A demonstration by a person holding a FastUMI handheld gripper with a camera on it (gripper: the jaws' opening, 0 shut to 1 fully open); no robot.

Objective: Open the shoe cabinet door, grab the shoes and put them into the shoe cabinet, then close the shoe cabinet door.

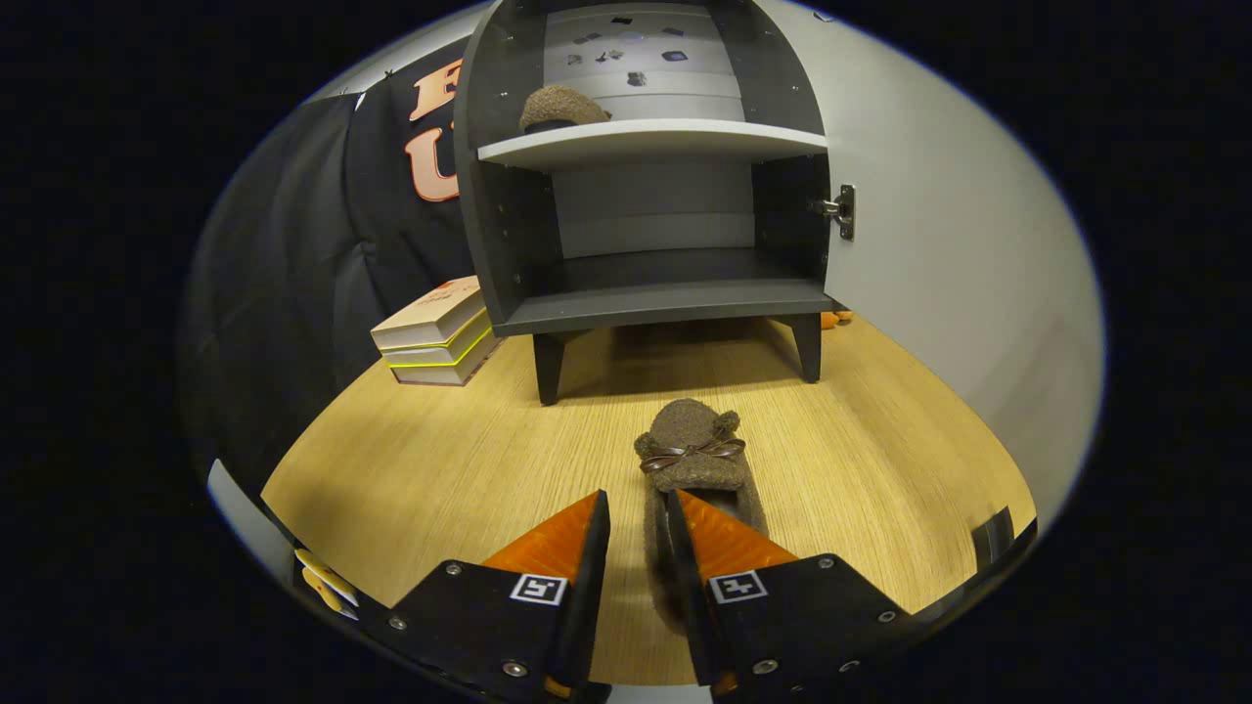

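A fuzzy, woolly cloth slipper [693, 452] with a glossy ribbon bow [693, 453] lies on the matt, light wood-grain surface [440, 469], before a smooth matt shoe cabinet [665, 305] with a shiny metal hinge [841, 209], beside paper books [437, 330].

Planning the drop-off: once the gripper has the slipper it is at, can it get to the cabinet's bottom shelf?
Probably yes. The gripper straddles one side wall of the slipper; the door is swung open and the bottom shelf is bare, with open floor up to it.
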